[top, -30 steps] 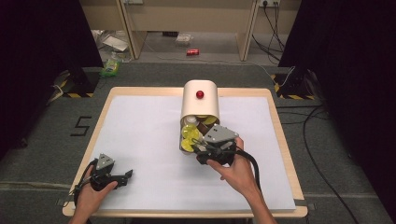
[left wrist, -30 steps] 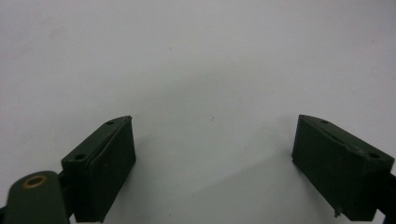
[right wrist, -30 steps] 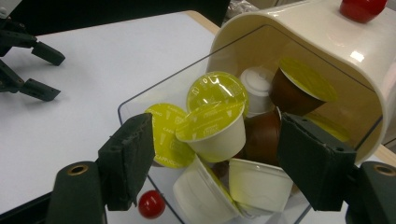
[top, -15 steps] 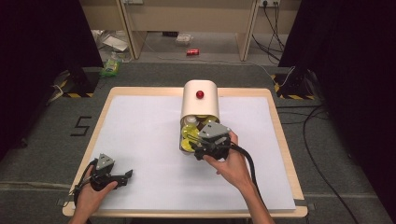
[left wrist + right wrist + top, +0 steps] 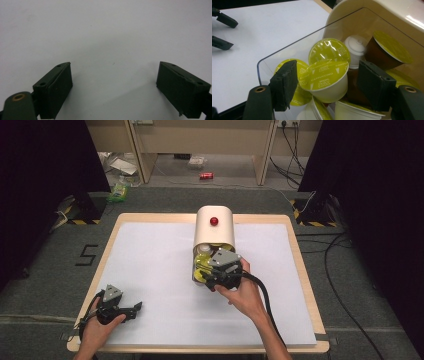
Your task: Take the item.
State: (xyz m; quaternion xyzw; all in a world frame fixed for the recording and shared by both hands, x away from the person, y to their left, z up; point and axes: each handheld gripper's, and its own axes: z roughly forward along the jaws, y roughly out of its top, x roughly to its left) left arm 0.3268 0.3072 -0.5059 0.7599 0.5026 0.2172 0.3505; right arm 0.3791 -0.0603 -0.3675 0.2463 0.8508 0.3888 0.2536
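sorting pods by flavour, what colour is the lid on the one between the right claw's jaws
Yellow-green lid with white lettering, on a white cup; clearest in the right gripper view.

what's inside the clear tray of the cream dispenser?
The tray holds coffee capsules: yellow-green-lidded white ones, a brown one, a white one. Lower layers are covered.

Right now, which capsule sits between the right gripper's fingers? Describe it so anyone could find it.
Find the cream dispenser mid-table, then its clear tray of capsules. The capsule is the white cup tilted up, its yellow-green lid reading Cappuccino; its neighbours are brown or lie lower.
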